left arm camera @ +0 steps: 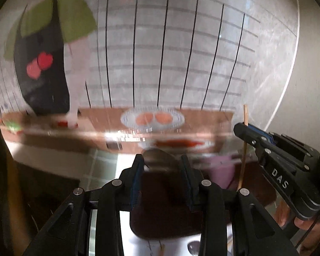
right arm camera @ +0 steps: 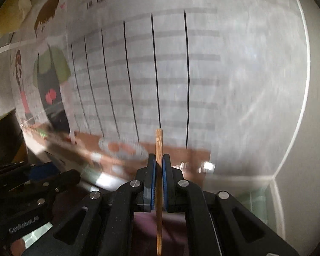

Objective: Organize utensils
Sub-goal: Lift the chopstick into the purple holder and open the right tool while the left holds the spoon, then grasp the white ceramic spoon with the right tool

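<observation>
My right gripper is shut on a wooden chopstick, held upright with its tip above the fingers. It also shows at the right of the left wrist view, with the chopstick running down through it. My left gripper holds a dark spoon-like utensil between its blue pads; motion blur hides the contact. A dark maroon cloth or holder lies below the left fingers.
A poster with a grid of black lines and a cartoon figure in a green shirt covers the wall ahead. A pink object sits right of the left gripper. A white wall corner is at the right.
</observation>
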{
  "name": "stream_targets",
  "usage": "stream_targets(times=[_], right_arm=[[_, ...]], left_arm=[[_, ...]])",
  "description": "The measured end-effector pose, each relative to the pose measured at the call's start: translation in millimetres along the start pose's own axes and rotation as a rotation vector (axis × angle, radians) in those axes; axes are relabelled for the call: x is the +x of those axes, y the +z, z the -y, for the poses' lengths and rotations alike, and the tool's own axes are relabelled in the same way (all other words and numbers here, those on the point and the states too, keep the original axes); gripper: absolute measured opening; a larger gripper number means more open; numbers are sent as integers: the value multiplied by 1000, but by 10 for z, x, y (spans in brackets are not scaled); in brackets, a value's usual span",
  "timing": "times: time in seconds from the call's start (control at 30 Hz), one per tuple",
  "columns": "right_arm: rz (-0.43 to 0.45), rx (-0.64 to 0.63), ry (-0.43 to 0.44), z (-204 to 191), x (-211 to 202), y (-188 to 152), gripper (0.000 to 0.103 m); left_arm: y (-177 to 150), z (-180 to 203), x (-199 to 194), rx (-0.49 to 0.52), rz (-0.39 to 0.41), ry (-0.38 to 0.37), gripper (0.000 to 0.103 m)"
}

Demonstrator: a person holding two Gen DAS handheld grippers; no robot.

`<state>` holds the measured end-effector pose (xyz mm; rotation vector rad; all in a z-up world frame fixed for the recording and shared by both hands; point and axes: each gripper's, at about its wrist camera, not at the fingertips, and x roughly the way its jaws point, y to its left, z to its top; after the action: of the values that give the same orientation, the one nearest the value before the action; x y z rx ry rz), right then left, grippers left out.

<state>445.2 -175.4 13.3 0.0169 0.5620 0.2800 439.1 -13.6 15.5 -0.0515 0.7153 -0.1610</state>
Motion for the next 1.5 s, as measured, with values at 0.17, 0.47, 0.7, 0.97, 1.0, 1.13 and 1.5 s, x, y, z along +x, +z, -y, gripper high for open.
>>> stream_targets(times=[0.17,0.47,0.7,0.97,1.0,1.13,1.5], right_arm=[[-75,-21,22,-26,-80,-147,11],[-71,-84,34,-175,-852,-259,52],[-149,-183,10,-390,-1196,-667,77],[-261,-220,-25,-518,-1233,-1317,91],[-275,-222,-36,-540,-1228,-1382,92],[-302,-232,-11,-641,-1214,-1554,84],[-386,-178,99,-898,-1051,-1737,19]], left_arm=[[-176,-65,-215,-49,0,-26,65],[-669,-135,-813,-12,-34,-47,77],[-1124,-39,-1043,78,-109,-44,77],[-1670,-87,-1098,109,-196,-28,77],[-1727,-110,-1115,105,-201,-16,77],[-1856,-216,-1184,74,-208,4,77],[-2041,-484,-1413,-14,-211,-9,78]])
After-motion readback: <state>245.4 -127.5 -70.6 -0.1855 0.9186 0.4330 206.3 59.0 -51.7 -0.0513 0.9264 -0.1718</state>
